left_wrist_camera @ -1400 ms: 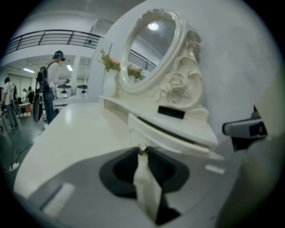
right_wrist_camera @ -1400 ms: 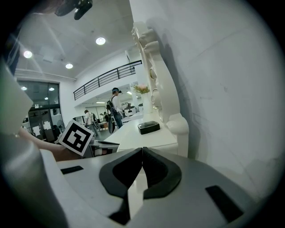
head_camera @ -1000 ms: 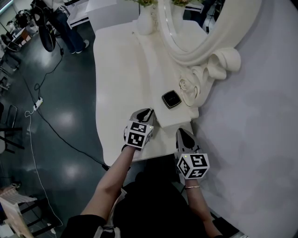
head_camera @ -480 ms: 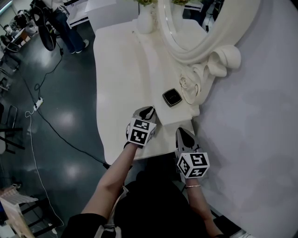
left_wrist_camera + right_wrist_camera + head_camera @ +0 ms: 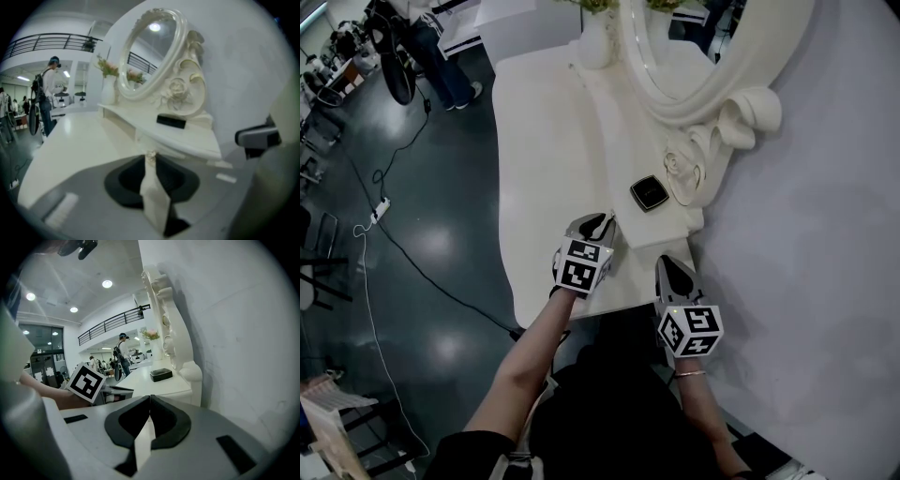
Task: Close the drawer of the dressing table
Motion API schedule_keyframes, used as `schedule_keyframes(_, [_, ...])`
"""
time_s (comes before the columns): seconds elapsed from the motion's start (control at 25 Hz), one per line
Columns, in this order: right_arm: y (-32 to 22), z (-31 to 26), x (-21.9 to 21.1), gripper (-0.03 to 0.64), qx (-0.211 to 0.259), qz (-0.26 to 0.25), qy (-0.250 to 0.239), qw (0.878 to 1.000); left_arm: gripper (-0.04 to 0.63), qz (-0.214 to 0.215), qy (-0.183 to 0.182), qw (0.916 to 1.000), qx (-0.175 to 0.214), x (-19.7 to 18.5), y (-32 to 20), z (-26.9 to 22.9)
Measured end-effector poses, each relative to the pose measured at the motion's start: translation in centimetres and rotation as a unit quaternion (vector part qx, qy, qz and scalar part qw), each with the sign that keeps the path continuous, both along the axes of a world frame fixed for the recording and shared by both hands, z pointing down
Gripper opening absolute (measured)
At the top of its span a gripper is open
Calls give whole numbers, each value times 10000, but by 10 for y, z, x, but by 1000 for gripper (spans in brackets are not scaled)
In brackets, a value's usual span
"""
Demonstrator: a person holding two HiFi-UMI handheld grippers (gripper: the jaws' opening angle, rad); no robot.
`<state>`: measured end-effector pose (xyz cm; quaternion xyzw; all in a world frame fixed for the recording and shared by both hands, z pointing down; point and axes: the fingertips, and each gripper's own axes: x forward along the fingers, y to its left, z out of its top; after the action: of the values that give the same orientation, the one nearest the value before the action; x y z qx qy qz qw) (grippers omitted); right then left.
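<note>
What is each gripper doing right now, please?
Left gripper: closed on the small drawer knob.
Right gripper: closed, holding nothing.

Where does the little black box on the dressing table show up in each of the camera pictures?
Head view: the black box lies near the centre, on the raised shelf beside the carved mirror frame.
Left gripper view: just right of centre, under the frame's carved rose.
Right gripper view: small, near the centre, left of the frame's foot.
Shared landmark: the carved mirror frame.
</note>
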<state>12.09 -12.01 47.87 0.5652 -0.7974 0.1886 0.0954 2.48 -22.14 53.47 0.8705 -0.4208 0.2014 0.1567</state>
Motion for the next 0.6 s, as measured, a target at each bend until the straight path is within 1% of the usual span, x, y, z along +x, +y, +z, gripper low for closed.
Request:
schedule_keyframes(0.12, [2,-3,-3,5,46,-17,1,10000,60,-19,11,10000,57,-6,5,-5])
schedule_keyframes(0.36, [7,-5,-6,5,85,-3,-14,10000,60,-84,146,9998,79,-16,16,-12])
schedule_keyframes(0.6, [12,-9,-13,5,149,-59,27,9999,55,-158,242,9994,215,-29,31,-26])
